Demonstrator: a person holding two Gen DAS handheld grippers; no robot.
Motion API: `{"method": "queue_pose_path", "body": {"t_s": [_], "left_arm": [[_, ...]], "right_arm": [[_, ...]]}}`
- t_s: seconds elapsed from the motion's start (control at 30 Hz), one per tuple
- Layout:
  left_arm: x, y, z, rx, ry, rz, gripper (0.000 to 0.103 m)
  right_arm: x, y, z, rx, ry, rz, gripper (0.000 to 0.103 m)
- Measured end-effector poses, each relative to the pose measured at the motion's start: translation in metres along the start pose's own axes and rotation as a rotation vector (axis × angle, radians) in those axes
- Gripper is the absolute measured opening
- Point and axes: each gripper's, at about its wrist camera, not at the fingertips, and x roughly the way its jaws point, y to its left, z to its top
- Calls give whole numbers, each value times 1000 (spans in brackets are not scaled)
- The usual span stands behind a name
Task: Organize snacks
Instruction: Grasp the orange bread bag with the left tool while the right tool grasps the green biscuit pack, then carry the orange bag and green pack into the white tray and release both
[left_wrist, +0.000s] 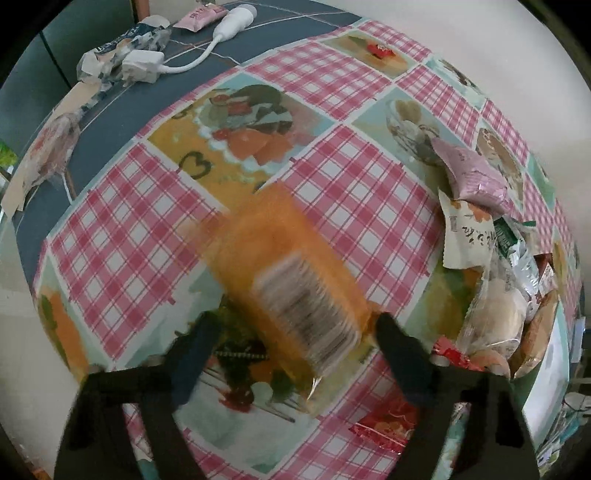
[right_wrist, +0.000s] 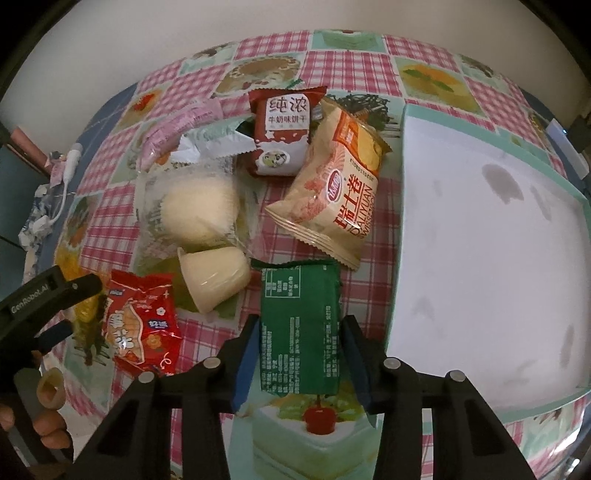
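Nearest in the right wrist view, the right tongs (right_wrist: 300, 360) are pointing steeply down over the green packet (right_wrist: 300, 328). The packet is lying flat on the table (right_wrist: 373, 221), between the two blue pads, its long axis running straight ahead along the fingers. The jaws are standing close on its two long edges, touching or very nearly so; whether the pads are really pressing the wrapper I cannot tell. Just to the right of it the white tray (right_wrist: 491, 258) with its teal rim is lying empty, so a short carry to the right looks like the coming move, and the right hand is plainly the nearer one for it.

In the left wrist view the left tongs (left_wrist: 295, 332) are straddling an orange packet (left_wrist: 288, 266) with a barcode, jaws parted; one finger is at its right edge, the other is standing clear. The packet is blurred, so its print and its exact lie are hard to read.

Farther off, the red packet (right_wrist: 142, 321), the pudding cup (right_wrist: 212, 277), the wrapped bun (right_wrist: 197, 210), the Swiss roll bag (right_wrist: 332, 192), and the milk biscuit packet (right_wrist: 280, 133) are waiting in a loose heap. At the left edge a hand (right_wrist: 48, 428) is partly cut off.
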Motion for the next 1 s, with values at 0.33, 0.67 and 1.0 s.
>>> {"method": "queue_pose_path", "body": {"t_s": [0.33, 0.67, 1.0], "left_arm": [[-4, 1, 2, 18, -36, -33, 41], [-27, 19, -7, 9, -77, -106, 38], [-65, 22, -15, 40, -152, -145, 34]], "right_arm": [[6, -2, 2, -29, -5, -15, 43], [-26, -2, 6, -12, -59, 19, 43], [-51, -10, 8, 2, -115, 41, 43]]}}
